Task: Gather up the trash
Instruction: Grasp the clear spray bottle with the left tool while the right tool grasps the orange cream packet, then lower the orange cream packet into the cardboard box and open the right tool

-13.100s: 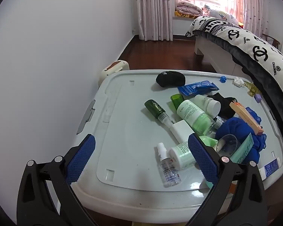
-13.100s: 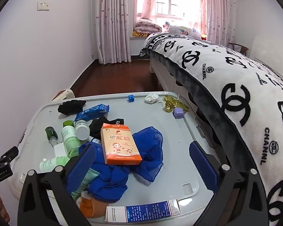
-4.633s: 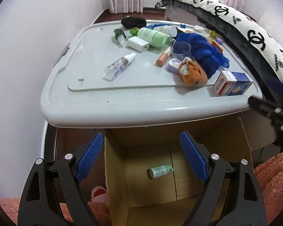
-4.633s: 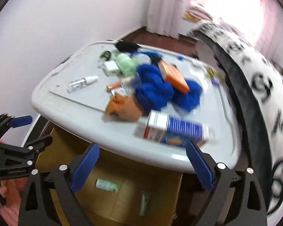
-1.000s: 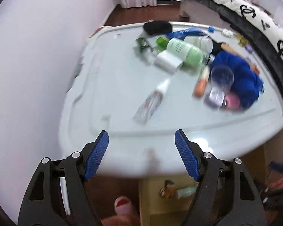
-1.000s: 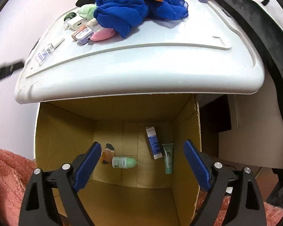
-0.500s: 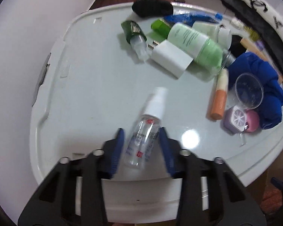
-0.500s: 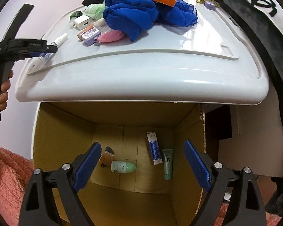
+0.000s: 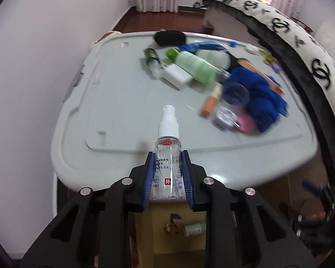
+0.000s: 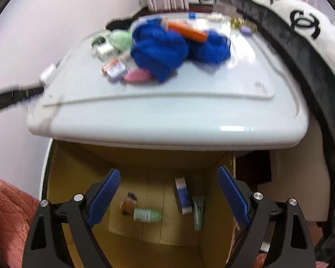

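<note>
Left claw: jaws have just closed and now pinch the clear spray bottle by its body, white nozzle pointing far.
Spray bottle position: over the near edge of the white bench.
Right claw: spread wide, nothing between the pads.
Cardboard box: below the bench's near edge, holding a green bottle, a blue-and-white carton and a green tube.
Bench clutter: blue cloth, far right of centre.

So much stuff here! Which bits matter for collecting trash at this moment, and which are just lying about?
In the job:
- clear spray bottle, clamped in the left gripper
- cardboard box, trash already inside
- right gripper, open over the box

Lying about:
- blue cloth
- green bottle
- clear cup
- bed
</note>
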Available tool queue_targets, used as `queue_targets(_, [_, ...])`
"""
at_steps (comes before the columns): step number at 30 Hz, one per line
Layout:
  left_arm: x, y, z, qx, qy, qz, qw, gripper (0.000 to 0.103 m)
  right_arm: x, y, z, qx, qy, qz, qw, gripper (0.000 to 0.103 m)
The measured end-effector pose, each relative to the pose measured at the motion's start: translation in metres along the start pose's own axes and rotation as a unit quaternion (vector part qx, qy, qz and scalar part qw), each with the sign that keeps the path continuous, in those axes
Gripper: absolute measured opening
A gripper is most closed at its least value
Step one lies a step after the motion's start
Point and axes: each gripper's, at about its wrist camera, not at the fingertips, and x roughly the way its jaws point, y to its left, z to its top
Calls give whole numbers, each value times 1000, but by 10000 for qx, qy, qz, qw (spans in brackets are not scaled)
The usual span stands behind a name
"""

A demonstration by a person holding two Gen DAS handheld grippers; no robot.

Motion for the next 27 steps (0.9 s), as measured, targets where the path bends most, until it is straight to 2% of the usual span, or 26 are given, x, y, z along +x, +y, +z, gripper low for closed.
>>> queue_targets(3, [2, -14, -5, 282, -48, 114, 9995, 24, -21, -5, 18, 107, -473, 32, 9988, 87])
queue_targets(5, [6, -18, -3, 333, -34, 47, 9994, 24, -30, -7, 36, 121, -657, 109, 9977, 87])
queue_targets(9, [10, -15, -1, 236, 13, -98, 9997, 24, -26, -9, 106, 222, -798, 393, 9958, 87])
queue_targets(11, [10, -12, 0, 153, 14, -129, 9998, 24, -13, -15, 138, 388, -761, 401, 9955, 87])
queue_targets(14, [9, -4, 0, 28, 58, -186, 9998, 24, 17, -24, 182, 730, -711, 44, 9948, 87])
queue_targets(17, [9, 3, 4, -90, 78, -302, 9995, 24, 48, -22, 212, 628, -567, -253, 9961, 87])
queue_targets(19, [11, 8, 8, -237, 120, -404, 9988, 24, 67, -20, 222, 563, -384, -406, 9968, 86])
queue_targets(22, [11, 13, 10, -416, 219, -780, 9958, 24, 96, -22, 232, 663, -74, -611, 9959, 81])
queue_targets(23, [10, 14, 10, -421, 229, -853, 9952, 24, 109, -24, 234, 710, 126, -633, 9954, 74])
queue_targets(25, [8, 12, 10, -351, 183, -833, 9957, 24, 125, -25, 232, 733, 435, -710, 9938, 74])
queue_targets(27, [8, 12, 10, -351, 181, -823, 9958, 24, 124, -25, 231, 765, 360, -702, 9939, 72])
